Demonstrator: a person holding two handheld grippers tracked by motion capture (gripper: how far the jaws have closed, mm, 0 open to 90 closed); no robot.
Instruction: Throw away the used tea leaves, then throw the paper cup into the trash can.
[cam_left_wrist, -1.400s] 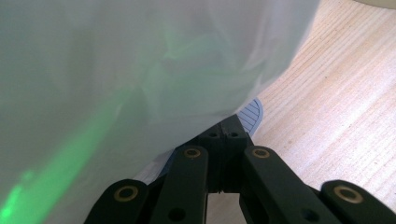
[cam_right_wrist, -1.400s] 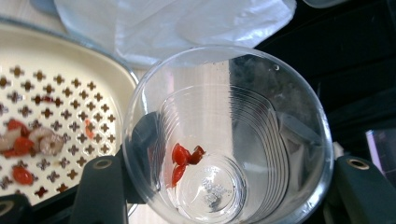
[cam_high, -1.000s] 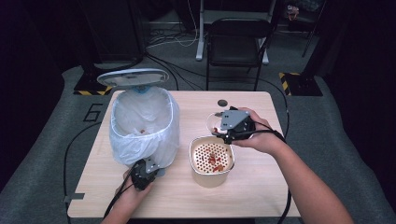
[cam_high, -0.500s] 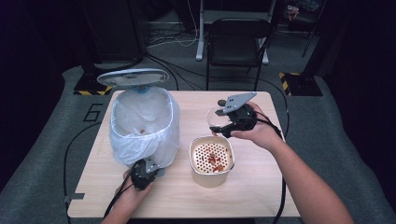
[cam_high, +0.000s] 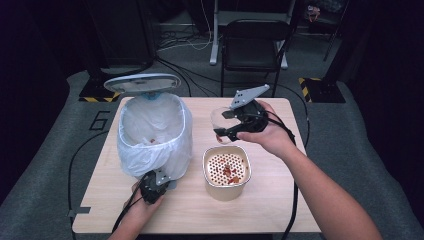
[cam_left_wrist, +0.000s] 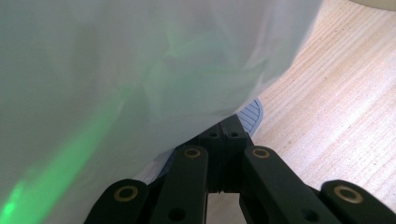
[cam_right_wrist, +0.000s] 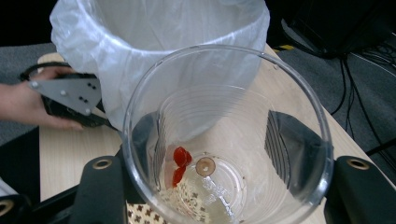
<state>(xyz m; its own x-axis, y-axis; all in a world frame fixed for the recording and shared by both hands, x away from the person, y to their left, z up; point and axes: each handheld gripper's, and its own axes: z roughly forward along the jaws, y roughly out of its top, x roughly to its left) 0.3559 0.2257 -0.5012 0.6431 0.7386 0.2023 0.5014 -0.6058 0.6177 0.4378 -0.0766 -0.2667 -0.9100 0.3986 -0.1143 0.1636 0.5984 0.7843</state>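
With your right gripper (cam_high: 226, 131) clamping the clear plastic cup (cam_right_wrist: 226, 135), lifted and tilted beside the white-bagged bin (cam_high: 152, 135), and your left gripper (cam_left_wrist: 224, 135) pressed together on its pedal, tip the red scraps in next.

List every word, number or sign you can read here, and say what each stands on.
"6": large dark numeral on the grey floor mat left of the table.
Yellow-and-black hazard stripes, no lettering, on two floor pieces behind the table.
No label reads on the clear plastic cup or bin liner.
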